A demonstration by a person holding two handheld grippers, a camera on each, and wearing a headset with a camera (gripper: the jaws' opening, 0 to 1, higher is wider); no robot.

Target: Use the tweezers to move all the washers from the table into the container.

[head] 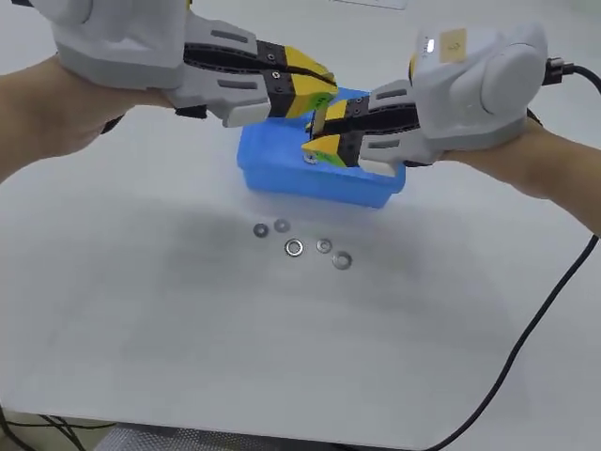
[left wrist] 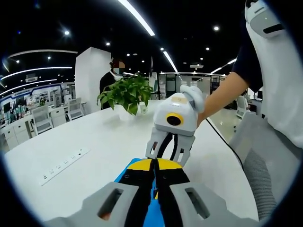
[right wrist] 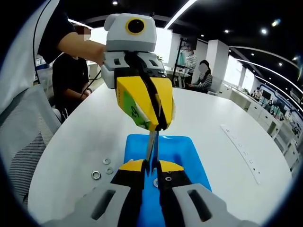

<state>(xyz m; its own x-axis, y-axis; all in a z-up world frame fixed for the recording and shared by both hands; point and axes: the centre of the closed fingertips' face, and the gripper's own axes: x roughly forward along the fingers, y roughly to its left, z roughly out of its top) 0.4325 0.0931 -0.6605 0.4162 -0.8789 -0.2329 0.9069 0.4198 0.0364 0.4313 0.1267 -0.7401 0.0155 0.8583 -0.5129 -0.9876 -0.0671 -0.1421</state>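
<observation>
Left tongs (right wrist: 156,125) are clamped shut on the upper end of the tweezers (right wrist: 152,144), holding them point-down over the blue container (right wrist: 187,156). The right tongs (right wrist: 151,166) are drawn together low on the same tool, with the tweezer tips running down between the yellow pads. So both grip one thin tool at once.

One washer (right wrist: 156,182) shows just beside the right tongs, over the container's floor. Whether it lies loose in the container or is pinched in the tweezer tips is hard to say from this cramped fisheye view. Five more washers (head: 294,247) lie in a loose cluster on the bench (head: 188,329), just in front of the container's near wall.

The main risk, as I judge it, is the double hold. If either hand twists or pulls while the other is clamped, the springy tweezers could bend, skew in the pads or snap free. Letting go with one pair before the other is squarely seated could drop the tool into the container.

The washers are flat and thin on a smooth top, so the tips may skid over them. Being close together, one nudged washer could scatter its neighbours.
</observation>
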